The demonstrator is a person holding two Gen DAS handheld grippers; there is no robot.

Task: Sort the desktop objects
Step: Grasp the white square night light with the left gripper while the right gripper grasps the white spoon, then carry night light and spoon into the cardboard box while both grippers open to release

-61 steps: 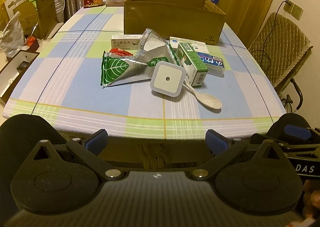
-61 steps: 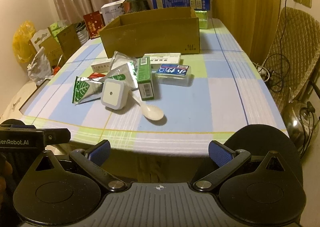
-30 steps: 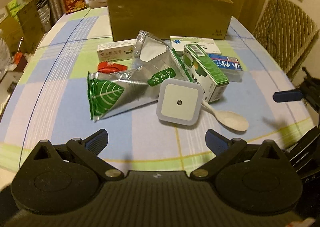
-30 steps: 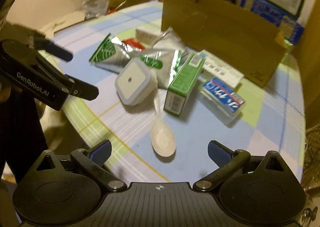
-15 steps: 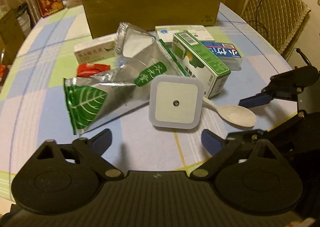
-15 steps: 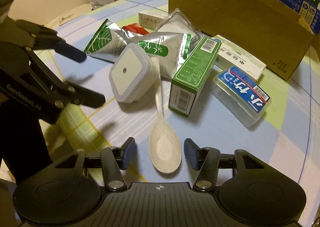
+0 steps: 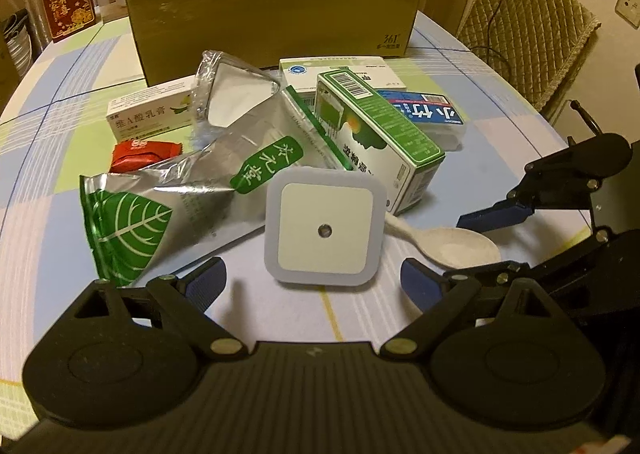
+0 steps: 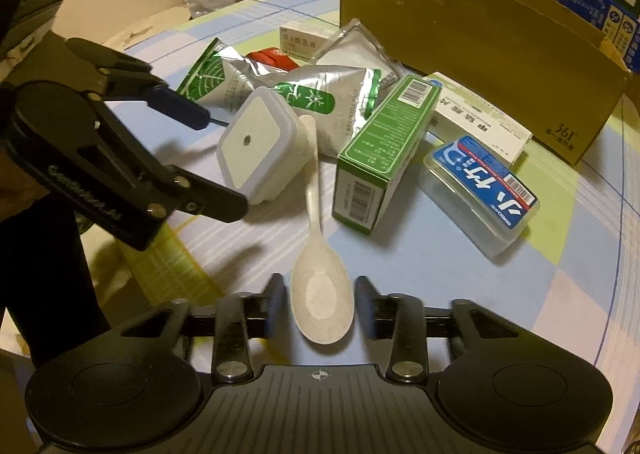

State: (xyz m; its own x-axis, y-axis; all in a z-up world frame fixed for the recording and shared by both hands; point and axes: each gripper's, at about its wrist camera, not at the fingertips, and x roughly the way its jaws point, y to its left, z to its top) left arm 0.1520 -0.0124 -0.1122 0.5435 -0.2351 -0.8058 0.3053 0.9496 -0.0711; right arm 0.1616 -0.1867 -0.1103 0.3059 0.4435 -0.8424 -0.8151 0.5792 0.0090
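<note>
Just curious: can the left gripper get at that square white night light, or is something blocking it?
Probably yes. The left gripper has its jaws wide just before the night light, bare tablecloth between; only the spoon lies close alongside.

dim, warm yellowish indoor light tints both views. the silver foil pouch (image 7: 208, 170) carries soft glare patches, and things cast soft shadows on the checked tabletop (image 7: 44, 194). fisheye distortion bends the tabletop's edges and the cardboard box (image 8: 500, 34), with dark vignetted corners. focus is fairly sharp centrally, slightly grainy throughout.
</note>
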